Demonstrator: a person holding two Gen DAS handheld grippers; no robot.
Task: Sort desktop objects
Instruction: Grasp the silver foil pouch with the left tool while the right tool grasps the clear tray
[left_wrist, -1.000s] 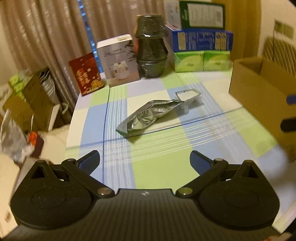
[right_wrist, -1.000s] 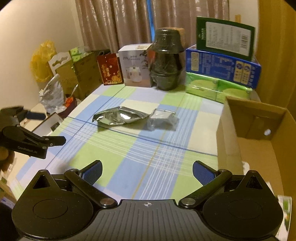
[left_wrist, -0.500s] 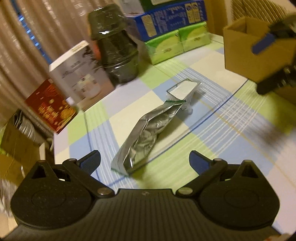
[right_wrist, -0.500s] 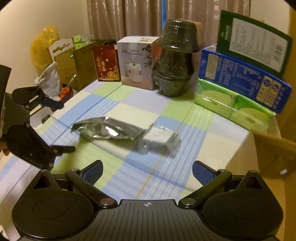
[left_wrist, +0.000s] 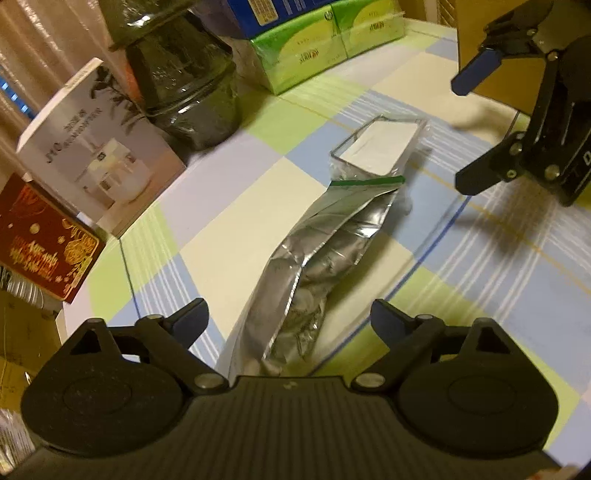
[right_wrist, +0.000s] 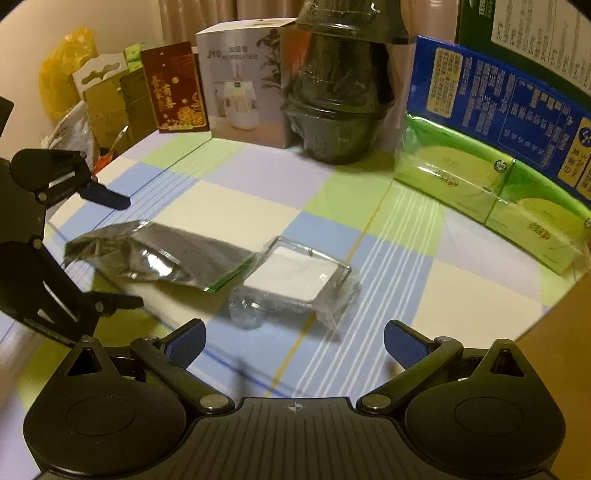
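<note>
A crumpled silver foil pouch (left_wrist: 317, 266) lies on the checked tablecloth, its near end between the open fingers of my left gripper (left_wrist: 288, 321). A clear-wrapped white packet (left_wrist: 380, 147) touches its far end. In the right wrist view the pouch (right_wrist: 155, 254) lies left and the white packet (right_wrist: 295, 277) lies just ahead of my open, empty right gripper (right_wrist: 293, 339). The right gripper also shows in the left wrist view (left_wrist: 476, 129), and the left gripper in the right wrist view (right_wrist: 110, 251).
A cardboard box (left_wrist: 495, 55) stands at the right edge. Along the back stand green tissue packs (right_wrist: 491, 206), a blue box (right_wrist: 517, 103), stacked dark bowls (right_wrist: 340, 99), a white humidifier box (right_wrist: 243, 81) and a red box (right_wrist: 173, 92). Clutter sits beyond the table's left edge.
Both grippers have moved forward and down toward the table's middle. The left one now straddles the pouch's near end; the right one has closed in on the white packet.
</note>
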